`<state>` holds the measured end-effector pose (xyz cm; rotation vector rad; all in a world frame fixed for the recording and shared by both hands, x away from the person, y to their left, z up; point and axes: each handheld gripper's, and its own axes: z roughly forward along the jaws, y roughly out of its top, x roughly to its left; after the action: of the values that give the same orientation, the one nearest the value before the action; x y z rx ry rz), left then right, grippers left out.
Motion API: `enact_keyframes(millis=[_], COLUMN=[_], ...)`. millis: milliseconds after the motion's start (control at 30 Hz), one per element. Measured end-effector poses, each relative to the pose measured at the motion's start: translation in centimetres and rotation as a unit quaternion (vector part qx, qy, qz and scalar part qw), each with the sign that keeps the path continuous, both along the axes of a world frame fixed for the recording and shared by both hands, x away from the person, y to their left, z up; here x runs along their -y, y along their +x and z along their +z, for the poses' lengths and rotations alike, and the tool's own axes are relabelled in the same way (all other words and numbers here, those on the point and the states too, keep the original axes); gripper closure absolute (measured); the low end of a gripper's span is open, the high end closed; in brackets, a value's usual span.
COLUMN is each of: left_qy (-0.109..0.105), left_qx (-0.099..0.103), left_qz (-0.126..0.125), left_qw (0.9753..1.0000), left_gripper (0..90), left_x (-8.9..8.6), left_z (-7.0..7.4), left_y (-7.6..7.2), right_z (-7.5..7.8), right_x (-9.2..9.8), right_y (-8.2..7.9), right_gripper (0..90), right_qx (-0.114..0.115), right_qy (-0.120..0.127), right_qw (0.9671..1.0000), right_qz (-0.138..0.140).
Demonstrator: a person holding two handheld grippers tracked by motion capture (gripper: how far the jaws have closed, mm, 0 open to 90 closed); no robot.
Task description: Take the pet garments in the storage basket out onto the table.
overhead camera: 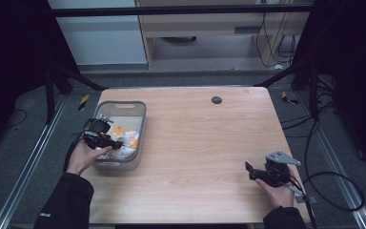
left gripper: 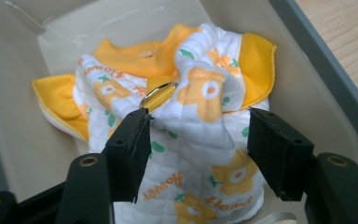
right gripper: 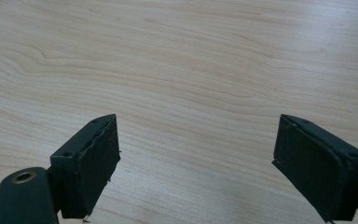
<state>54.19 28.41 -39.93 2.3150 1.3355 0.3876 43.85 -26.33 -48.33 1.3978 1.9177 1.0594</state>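
A small white garment with orange flowers and yellow trim lies crumpled in a grey bin at the table's left. The same garment shows in the high view inside the bin. My left gripper reaches into the bin from the left; in its own view the left gripper is open, its jaws on either side of a fold of the cloth, not pressing it. My right gripper rests low at the table's front right; in its view the right gripper is open over bare wood.
The wooden table has a small dark round cap near its far edge. Black frame legs and cables run on the floor around the table. The bin's grey wall stands close at my left gripper's right.
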Motion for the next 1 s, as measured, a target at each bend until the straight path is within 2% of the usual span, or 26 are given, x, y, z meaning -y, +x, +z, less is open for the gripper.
enact_keyframes(millis=[367, 667, 1000], left_qy=[-0.018, -0.012, -0.012], left_qx=[-0.019, -0.035, -0.033], left_qz=[0.012, 0.014, 0.024], left_qw=[0.9996, 0.9992, 0.9991], left_gripper=[52.0, 62.6, 77.8], left_x=[-0.3, 0.0, -0.3], left_z=[-0.9, -1.5, -1.7], left_y=[0.4, 0.9, 0.9], right_z=[-0.2, -0.2, -0.3], right_x=[-0.1, -0.1, -0.1], right_y=[0.1, 0.1, 0.2], right_gripper=[14.0, 13.7, 13.6], right_qx=[-0.007, -0.011, -0.015], right_qy=[-0.004, -0.005, -0.006], right_qw=[0.9999, 0.9999, 0.9998], right_qz=[0.006, 0.008, 0.010])
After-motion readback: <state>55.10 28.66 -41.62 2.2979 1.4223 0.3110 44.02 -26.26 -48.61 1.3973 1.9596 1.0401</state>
